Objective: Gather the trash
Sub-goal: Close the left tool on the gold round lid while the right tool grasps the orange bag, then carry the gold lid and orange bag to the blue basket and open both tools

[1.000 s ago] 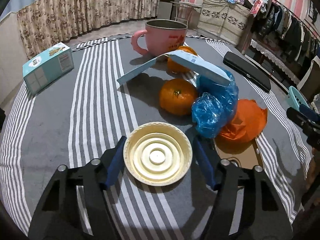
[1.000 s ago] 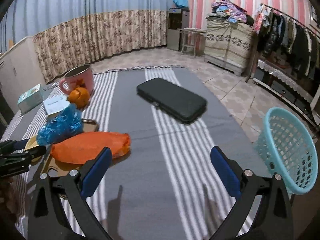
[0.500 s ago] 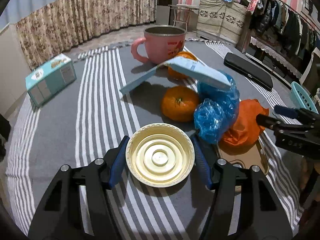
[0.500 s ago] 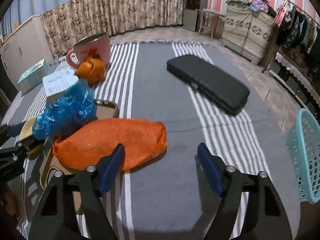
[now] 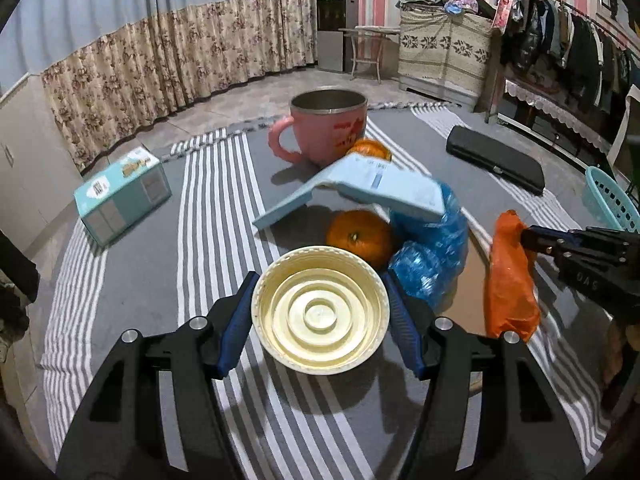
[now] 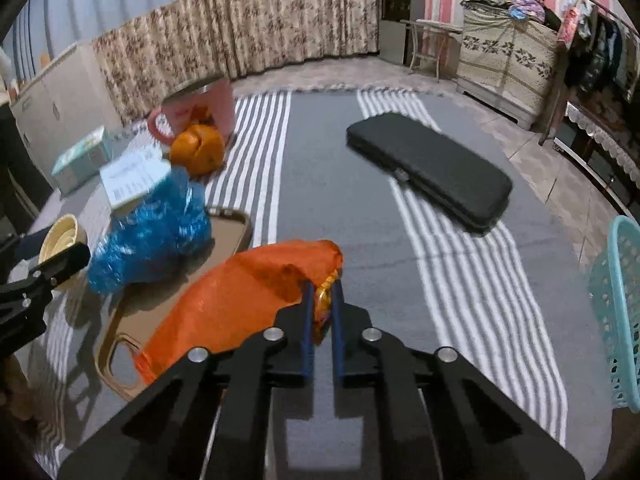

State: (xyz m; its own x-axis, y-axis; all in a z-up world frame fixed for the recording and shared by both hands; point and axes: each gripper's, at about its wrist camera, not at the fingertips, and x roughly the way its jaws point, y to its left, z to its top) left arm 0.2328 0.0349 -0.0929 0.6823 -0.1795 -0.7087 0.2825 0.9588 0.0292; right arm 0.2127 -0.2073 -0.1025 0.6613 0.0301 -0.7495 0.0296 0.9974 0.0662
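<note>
My left gripper (image 5: pixel 320 316) is shut on a round cream plastic lid (image 5: pixel 320 310), held a little above the striped cloth; the lid also shows at the left edge of the right wrist view (image 6: pixel 62 238). My right gripper (image 6: pixel 321 300) is shut on the edge of an orange plastic bag (image 6: pixel 240 300), which hangs crumpled from its tips in the left wrist view (image 5: pixel 508 280). A crumpled blue plastic bag (image 5: pixel 432 248) lies beside it under a pale blue flattened carton (image 5: pixel 360 190). A teal basket (image 6: pixel 618 304) stands at the right table edge.
A pink mug (image 5: pixel 326 128), two oranges (image 5: pixel 360 236) (image 6: pixel 198 152), a light blue box (image 5: pixel 122 194) and a black case (image 6: pixel 428 170) lie on the grey striped cloth. A brown tray (image 6: pixel 224 236) sits under the bags. Furniture and a clothes rack stand beyond.
My right gripper moved left to the orange bag and shut on its edge, lifting it crumpled. My left gripper rose slightly with the lid still in it.
</note>
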